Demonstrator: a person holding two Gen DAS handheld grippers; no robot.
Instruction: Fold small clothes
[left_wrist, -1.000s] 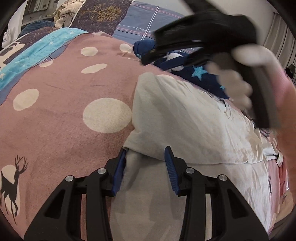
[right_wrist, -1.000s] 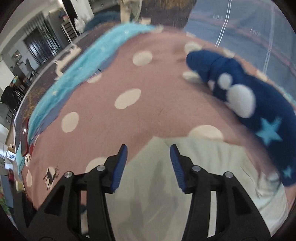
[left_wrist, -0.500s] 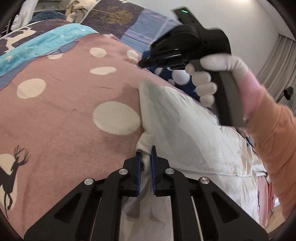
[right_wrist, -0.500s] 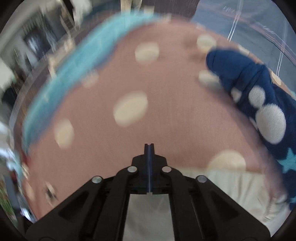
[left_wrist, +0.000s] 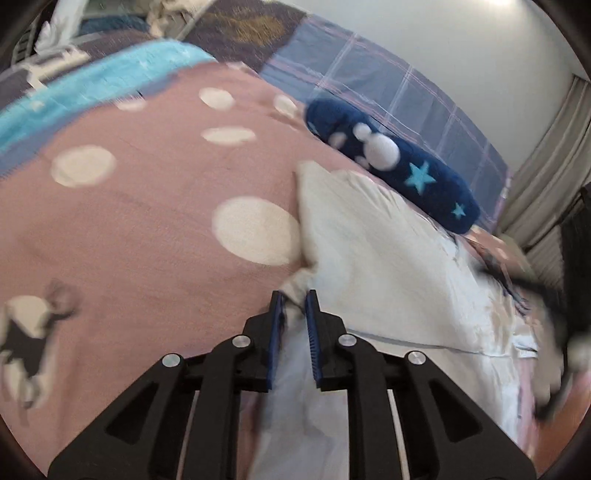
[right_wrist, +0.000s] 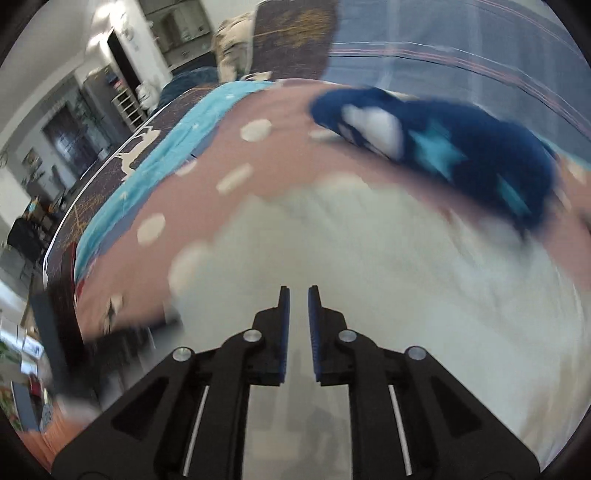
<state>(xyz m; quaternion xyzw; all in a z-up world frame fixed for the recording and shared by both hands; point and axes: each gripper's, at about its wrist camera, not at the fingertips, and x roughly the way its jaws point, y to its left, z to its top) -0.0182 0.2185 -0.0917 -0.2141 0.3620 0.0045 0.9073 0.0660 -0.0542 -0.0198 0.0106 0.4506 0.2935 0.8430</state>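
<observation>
My left gripper (left_wrist: 294, 299) pinches the white garment's (left_wrist: 376, 251) bunched edge on the pink blanket (left_wrist: 147, 221); my right gripper's (right_wrist: 297, 295) fingers stand narrowly apart, holding nothing, above the cloth.

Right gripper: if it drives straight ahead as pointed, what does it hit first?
Most likely the white garment spread just ahead of the right gripper. The navy star-patterned plush lies beyond and to the right, though blur makes depth uncertain.

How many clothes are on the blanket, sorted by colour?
White: 1, the white garment, pinched by the left hand-held gripper.
Navy blue: 1, the navy star-patterned garment.
Total: 2.
</observation>
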